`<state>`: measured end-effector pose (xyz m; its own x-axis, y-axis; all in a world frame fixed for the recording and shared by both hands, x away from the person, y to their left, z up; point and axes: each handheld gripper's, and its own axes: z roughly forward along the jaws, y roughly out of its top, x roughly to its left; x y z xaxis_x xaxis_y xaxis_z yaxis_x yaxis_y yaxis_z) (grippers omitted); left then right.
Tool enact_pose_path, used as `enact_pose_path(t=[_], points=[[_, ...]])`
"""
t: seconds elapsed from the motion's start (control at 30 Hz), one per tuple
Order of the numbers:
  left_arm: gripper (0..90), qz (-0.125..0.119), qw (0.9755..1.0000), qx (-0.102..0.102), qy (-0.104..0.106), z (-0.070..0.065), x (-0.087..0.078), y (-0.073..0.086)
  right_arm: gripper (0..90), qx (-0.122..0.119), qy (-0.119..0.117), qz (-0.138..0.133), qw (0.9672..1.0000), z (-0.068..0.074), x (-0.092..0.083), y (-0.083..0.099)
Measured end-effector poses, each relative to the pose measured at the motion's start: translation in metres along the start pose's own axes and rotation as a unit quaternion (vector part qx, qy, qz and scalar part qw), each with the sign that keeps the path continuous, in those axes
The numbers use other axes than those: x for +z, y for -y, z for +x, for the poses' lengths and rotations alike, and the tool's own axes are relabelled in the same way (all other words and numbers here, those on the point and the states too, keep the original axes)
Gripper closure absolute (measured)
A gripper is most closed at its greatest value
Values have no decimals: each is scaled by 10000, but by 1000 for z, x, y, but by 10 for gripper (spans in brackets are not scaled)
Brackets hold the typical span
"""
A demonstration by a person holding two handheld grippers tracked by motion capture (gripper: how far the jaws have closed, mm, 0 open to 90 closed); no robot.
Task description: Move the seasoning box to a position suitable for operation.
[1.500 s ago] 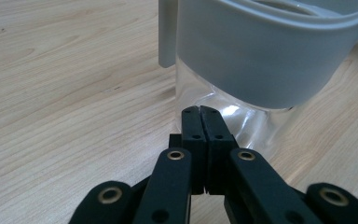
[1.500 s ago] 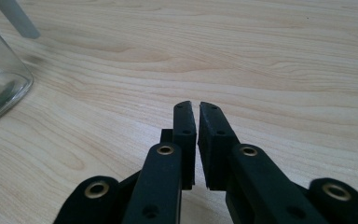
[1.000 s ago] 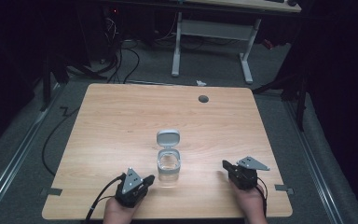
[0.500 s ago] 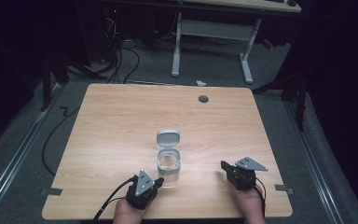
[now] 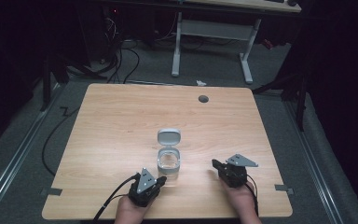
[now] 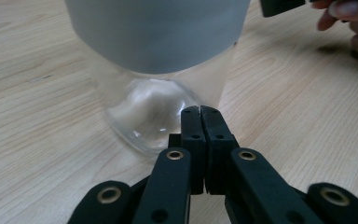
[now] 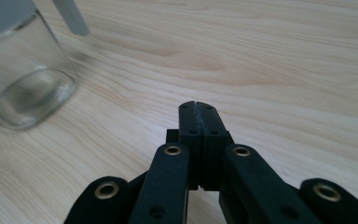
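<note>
The left gripper [image 5: 160, 179] was pressed together, empty, right beside the glass jar [image 5: 168, 161] on the table [image 5: 121, 121], maybe ready to hold it. The right gripper [image 5: 216, 164] was together too, farther off. The jar's lid [image 5: 169, 137] stood open.

Wooden table [image 5: 121, 121], clear jar [image 5: 168, 162] with open lid, left gripper [image 5: 161, 180] near it, right gripper [image 5: 215, 164] apart

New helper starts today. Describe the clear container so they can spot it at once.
On the wooden table, look near the front edge, between the two hand-held grippers. The clear container stands there: see-through glass with a grey rim and its grey lid flipped open behind it.
</note>
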<state>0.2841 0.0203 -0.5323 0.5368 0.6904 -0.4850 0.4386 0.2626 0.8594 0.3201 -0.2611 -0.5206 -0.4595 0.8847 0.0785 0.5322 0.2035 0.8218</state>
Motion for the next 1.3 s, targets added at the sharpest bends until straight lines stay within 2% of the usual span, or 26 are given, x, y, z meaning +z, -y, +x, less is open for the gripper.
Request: enact_pose_path(t=[0.23, 0.27, 0.37, 0.47, 0.6, 0.93, 1.23, 1.3], points=[[888, 18, 10000, 85, 27, -1, 3, 3, 900, -41, -137, -54, 9999, 12, 17, -19], [889, -4, 10000, 54, 1, 0, 3, 3, 900, -94, -114, -95, 9998, 16, 22, -27], [891, -37, 10000, -10, -5, 0, 2, 2, 900, -63, -136, -126, 9998, 17, 27, -33], [892, -79, 10000, -12, -2, 0, 2, 2, 900, -10, -131, -194, 9997, 22, 36, -43], [892, -104, 9999, 0, 31, 0, 1, 2, 900, -61, -127, -237, 9996, 28, 42, -54], [893, -77, 10000, -8, 41, 0, 1, 2, 899, -216, -204, -362, 9989, 42, 55, -83], [893, -60, 10000, -23, 12, 1, 2, 1, 900, -242, -316, -421, 9983, 47, 60, -99], [893, -62, 10000, -19, 19, 1, 2, 1, 900, -338, -331, -428, 9980, 49, 60, -105]])
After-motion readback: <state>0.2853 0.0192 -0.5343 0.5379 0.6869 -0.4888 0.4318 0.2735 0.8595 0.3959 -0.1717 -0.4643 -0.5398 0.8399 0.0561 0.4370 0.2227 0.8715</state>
